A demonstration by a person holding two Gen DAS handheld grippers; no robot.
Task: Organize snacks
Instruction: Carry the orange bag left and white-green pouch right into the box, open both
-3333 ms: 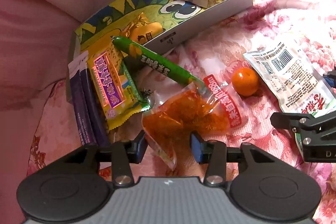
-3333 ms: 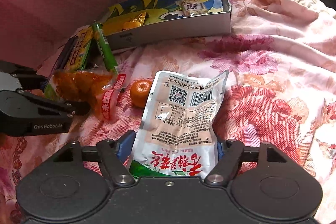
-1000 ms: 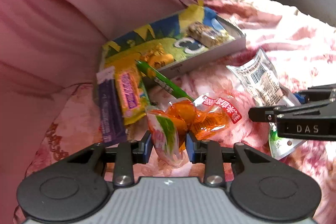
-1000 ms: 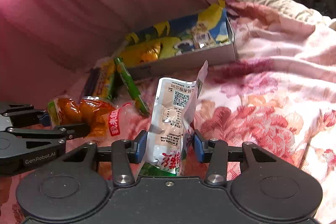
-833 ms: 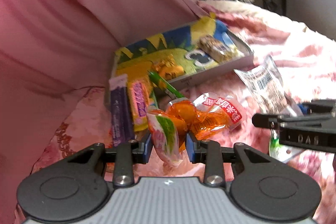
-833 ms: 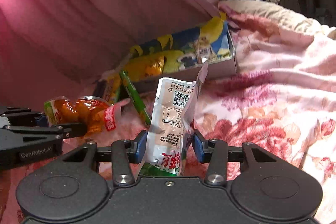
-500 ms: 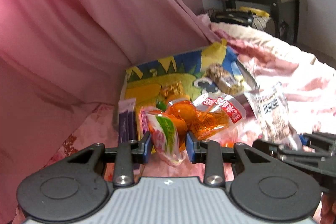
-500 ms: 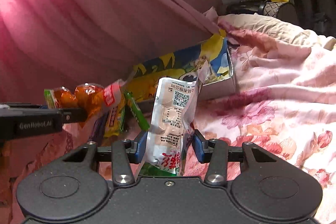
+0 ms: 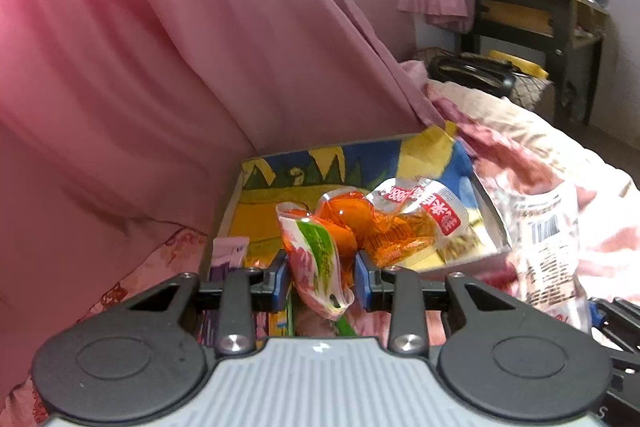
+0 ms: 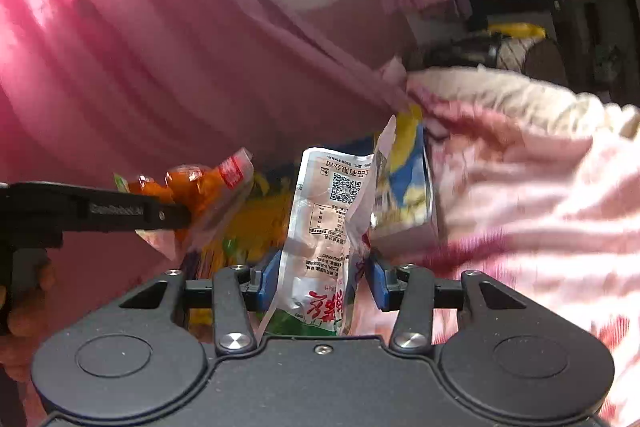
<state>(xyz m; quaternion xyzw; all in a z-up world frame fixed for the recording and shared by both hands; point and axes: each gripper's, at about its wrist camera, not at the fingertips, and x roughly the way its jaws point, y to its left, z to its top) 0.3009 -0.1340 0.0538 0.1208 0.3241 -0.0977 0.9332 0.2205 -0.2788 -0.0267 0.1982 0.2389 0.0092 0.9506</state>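
My left gripper [image 9: 320, 273] is shut on an orange snack packet [image 9: 360, 223] with a red label, held in the air over the near part of a shallow box [image 9: 304, 167] with a blue and yellow cartoon print. My right gripper [image 10: 322, 281] is shut on a white and silver snack pouch [image 10: 324, 223] with a QR code, held upright in front of the same box [image 10: 404, 187]. The pouch also shows at the right of the left wrist view [image 9: 548, 247]. The left gripper with its orange packet [image 10: 192, 187] shows at the left of the right wrist view.
A pink curtain [image 9: 180, 67] hangs close behind and left of the box. A pink floral bedspread [image 10: 540, 195] lies to the right. A purple packet [image 9: 226, 255] lies below the left gripper. A dark desk [image 9: 540, 15] stands far back right.
Both grippers closed on their packets, lifted them off the bedspread and carried them forward and up toward the box. The other loose snacks have dropped out of sight below.
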